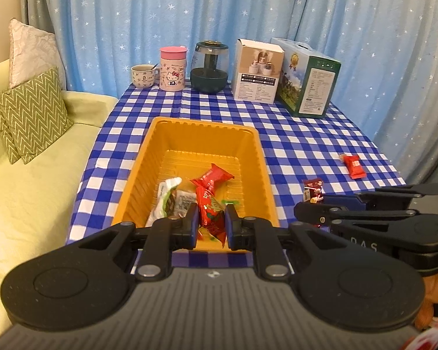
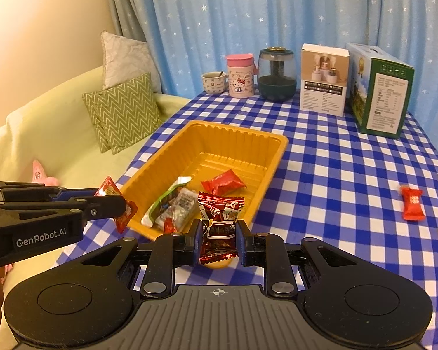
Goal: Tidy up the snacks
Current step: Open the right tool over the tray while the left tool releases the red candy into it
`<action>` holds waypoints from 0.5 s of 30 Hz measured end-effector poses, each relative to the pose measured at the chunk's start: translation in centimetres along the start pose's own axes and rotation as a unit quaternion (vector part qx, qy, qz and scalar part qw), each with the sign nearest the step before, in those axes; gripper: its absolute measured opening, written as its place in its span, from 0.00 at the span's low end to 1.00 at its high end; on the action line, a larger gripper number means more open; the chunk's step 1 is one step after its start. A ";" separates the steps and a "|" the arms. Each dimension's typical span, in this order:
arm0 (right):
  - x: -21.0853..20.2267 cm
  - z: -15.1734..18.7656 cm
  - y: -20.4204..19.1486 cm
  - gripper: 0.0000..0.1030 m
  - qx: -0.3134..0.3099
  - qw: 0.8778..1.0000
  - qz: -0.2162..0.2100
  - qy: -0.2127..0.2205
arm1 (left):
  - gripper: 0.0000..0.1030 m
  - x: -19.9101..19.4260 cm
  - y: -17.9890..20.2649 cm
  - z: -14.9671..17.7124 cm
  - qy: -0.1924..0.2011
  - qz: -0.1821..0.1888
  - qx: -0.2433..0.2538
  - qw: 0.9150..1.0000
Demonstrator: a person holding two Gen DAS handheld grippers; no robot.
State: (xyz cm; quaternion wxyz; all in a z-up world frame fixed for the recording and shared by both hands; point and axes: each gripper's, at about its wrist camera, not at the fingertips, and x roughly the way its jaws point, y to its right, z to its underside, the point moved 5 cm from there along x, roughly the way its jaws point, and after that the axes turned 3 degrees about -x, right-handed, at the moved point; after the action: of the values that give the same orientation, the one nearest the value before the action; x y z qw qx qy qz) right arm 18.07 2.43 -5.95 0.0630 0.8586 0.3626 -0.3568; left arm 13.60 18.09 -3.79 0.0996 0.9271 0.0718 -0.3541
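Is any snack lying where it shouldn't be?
Yes. One red candy lies alone on the checked tablecloth, far right of the yellow tray, where the other loose snacks already sit. The left gripper and right gripper each hold another wrapped snack. Nothing looks spilled or broken.

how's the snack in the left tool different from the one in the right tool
The snack in the left tool is a bright red, flat packet with a serrated edge; the snack in the right tool is a dark maroon, glossy wrapper with a fanned, crimped top. The left tool holds its packet over the near end of the orange tray; the right tool holds its packet just outside the tray. Both are clamped between shut pads.
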 end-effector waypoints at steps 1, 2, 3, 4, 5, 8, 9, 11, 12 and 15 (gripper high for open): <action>0.5 -0.3 0.1 0.24 0.000 1.000 0.000 -0.001 | 0.16 0.4 -0.3 -0.3 -0.001 -0.001 0.002 1.000; 1.0 -0.6 0.2 0.24 0.001 1.000 0.000 -0.002 | 0.16 0.8 -0.6 -0.6 -0.002 -0.001 0.003 1.000; 1.5 -0.9 0.3 0.24 0.002 1.000 -0.001 -0.003 | 0.16 1.4 -0.9 -0.9 -0.003 -0.001 0.004 1.000; 2.0 -1.2 0.4 0.24 0.004 1.000 -0.001 -0.005 | 0.16 1.7 -1.2 -1.1 -0.004 -0.002 0.003 1.000; 2.5 -1.4 0.5 0.24 0.007 1.000 -0.002 -0.006 | 0.16 2.3 -1.5 -1.3 -0.006 -0.002 0.003 1.000; 4.0 -2.1 0.8 0.24 0.011 1.000 -0.005 -0.011 | 0.16 3.9 -2.3 -2.0 -0.013 -0.002 0.007 1.000; 4.5 -2.3 0.9 0.24 0.011 1.000 -0.006 -0.012 | 0.16 4.5 -2.5 -2.1 -0.016 -0.002 0.008 1.000; 5.4 -2.6 1.0 0.24 0.011 1.000 -0.007 -0.014 | 0.16 5.7 -2.9 -2.4 -0.021 0.002 0.009 1.000; 5.9 -2.8 1.1 0.24 0.012 1.000 -0.007 -0.016 | 0.16 6.2 -3.0 -2.5 -0.023 0.002 0.012 1.000; 7.0 -3.2 1.3 0.24 0.015 1.000 -0.009 -0.017 | 0.16 7.7 -3.3 -2.8 -0.031 0.002 0.019 0.999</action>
State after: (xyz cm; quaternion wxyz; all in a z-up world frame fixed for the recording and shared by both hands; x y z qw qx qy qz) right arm 24.13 6.72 -8.43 0.0535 0.8498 0.3640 -0.3774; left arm 20.41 22.47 -7.39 0.0846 0.9178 0.0595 -0.3833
